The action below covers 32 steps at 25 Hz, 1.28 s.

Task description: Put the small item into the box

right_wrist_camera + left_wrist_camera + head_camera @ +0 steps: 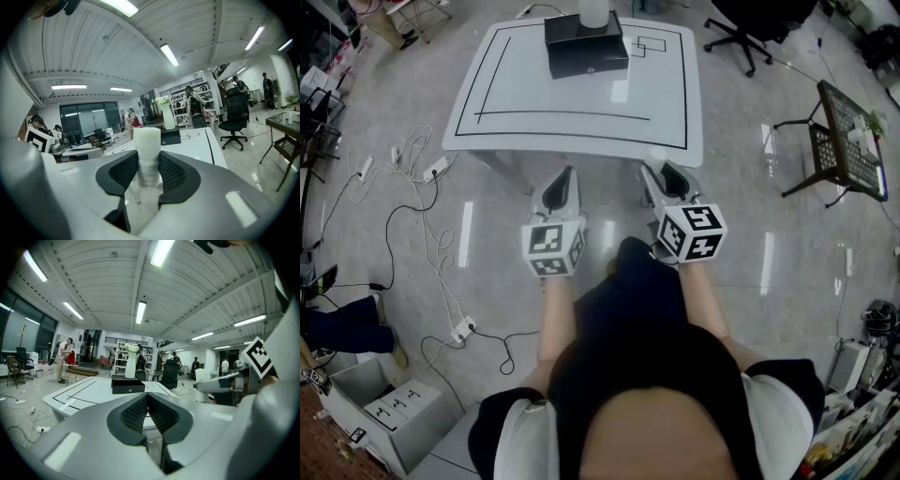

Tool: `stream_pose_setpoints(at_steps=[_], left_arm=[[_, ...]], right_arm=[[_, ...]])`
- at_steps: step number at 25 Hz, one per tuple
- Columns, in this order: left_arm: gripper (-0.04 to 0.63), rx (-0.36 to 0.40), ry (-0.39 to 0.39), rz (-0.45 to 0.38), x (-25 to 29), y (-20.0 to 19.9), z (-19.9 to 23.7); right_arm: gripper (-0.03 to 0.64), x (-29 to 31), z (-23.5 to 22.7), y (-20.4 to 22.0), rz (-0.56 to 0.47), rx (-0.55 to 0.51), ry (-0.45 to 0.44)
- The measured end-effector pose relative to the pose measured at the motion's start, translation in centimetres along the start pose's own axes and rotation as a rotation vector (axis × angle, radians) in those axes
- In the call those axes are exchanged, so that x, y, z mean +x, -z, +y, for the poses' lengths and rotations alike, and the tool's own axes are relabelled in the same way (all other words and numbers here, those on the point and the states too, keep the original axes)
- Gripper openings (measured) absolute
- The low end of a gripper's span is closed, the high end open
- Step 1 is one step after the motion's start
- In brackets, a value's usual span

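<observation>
White cylinder (148,140), long axis upright, in right claw (149,172)

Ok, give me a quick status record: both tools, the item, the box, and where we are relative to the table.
right tool: shut on white cylindrical foam-like item, held upright
left tool: shut, nothing between its jaws
black rectangular box: on the far part of the white table with black lines
position: both tools just short of the table's near edge
item in box: not yet
</observation>
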State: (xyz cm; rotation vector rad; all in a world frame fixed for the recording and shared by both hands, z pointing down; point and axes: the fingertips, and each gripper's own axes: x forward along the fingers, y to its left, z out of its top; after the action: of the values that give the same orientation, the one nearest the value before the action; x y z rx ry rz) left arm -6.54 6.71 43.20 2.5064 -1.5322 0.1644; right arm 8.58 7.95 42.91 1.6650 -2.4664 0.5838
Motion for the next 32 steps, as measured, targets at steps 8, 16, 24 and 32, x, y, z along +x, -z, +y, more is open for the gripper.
stream_pose_setpoints(at_steps=[8, 16, 24, 32], left_arm=[[0.011, -0.003, -0.001, 0.010, 0.4, 0.4, 0.2], [0.011, 0.007, -0.010, 0.010, 1.7, -0.1, 0.8], [0.011, 0.006, -0.019, 0.003, 3.7, -1.1, 2.1], [0.011, -0.009, -0.020, 0.011, 6.6, -1.4, 3.4]], right_arm=[[0.140, 0.5, -0.3, 0.4, 0.015, 0.013, 0.002], [0.140, 1.8, -0.7, 0.0, 0.021, 0.014, -0.011], [0.140, 4.0, -1.2, -1.3, 0.019, 0.010, -0.021], [0.140, 6.7, -2.5, -2.3, 0.030, 0.009, -0.018]])
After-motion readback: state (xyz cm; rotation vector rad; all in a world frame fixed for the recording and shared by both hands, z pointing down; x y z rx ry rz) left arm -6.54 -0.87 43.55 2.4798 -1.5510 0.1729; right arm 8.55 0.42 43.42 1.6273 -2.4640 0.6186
